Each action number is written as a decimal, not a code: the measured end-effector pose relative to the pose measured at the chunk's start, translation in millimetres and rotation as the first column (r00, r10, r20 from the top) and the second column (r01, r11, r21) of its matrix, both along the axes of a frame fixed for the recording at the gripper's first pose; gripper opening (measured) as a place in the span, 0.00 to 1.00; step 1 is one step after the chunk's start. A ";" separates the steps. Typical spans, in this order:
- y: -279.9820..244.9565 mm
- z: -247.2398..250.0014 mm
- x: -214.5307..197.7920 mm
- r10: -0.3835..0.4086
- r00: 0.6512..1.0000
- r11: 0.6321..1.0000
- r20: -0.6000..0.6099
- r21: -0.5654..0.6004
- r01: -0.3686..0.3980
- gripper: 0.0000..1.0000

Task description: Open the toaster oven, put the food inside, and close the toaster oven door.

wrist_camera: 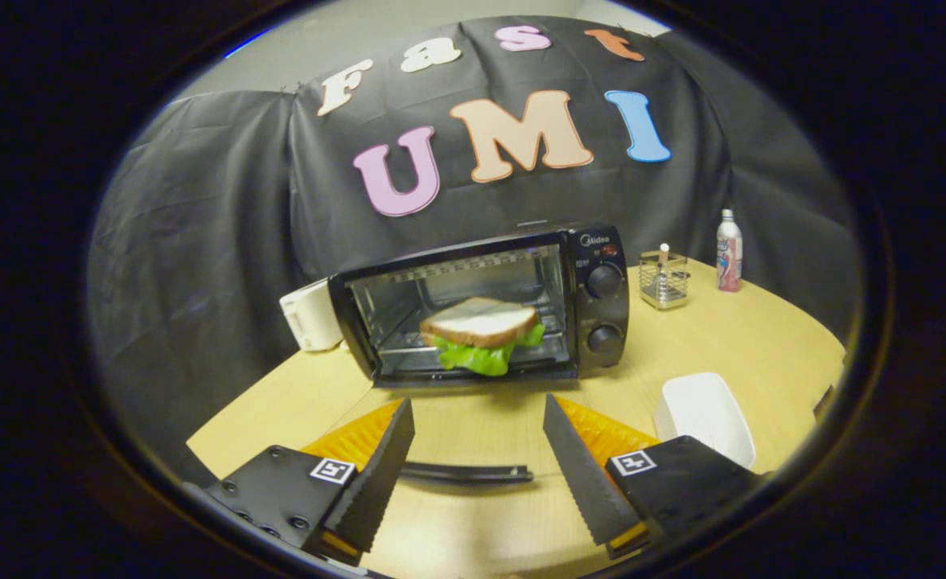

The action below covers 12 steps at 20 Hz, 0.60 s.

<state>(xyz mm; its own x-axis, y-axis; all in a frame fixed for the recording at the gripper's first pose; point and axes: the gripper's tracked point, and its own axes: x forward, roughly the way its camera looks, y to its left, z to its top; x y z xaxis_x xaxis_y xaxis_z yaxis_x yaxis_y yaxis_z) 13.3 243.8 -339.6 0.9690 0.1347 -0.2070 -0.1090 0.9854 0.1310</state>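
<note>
Spread wide, the claw (pixel 479 418) grips nothing, hovering above the lowered oven door's handle (pixel 466 473). Beyond, the sandwich (pixel 481 331) sits inside the toaster oven (pixel 485 301); probably only closing remains.

Tongs (pixel 479 410): two serrated-edge fingers, black screwed mounts w/ square tag markers, spread wide

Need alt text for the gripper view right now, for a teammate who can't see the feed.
A sandwich sits inside the toaster oven, whose door lies folded down between the gripper's open fingers. A white dish sits beside the fingers on the wooden table, with a wire holder and bottle beyond.
</note>
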 end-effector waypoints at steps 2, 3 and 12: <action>1.8 -17.0 -17.3 0.010 0.999 1.000 -0.031 -0.020 -0.011 0.99; 1.1 -28.4 -21.9 0.008 0.998 1.000 -0.056 -0.029 -0.010 0.98; -7.3 -85.0 -3.8 -0.039 0.984 0.999 -0.171 -0.019 0.036 0.98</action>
<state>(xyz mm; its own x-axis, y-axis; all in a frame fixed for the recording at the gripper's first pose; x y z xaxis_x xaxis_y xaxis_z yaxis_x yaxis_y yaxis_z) 9.5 236.5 -424.6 0.9233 0.0944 -0.3723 -0.0491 0.9904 0.1294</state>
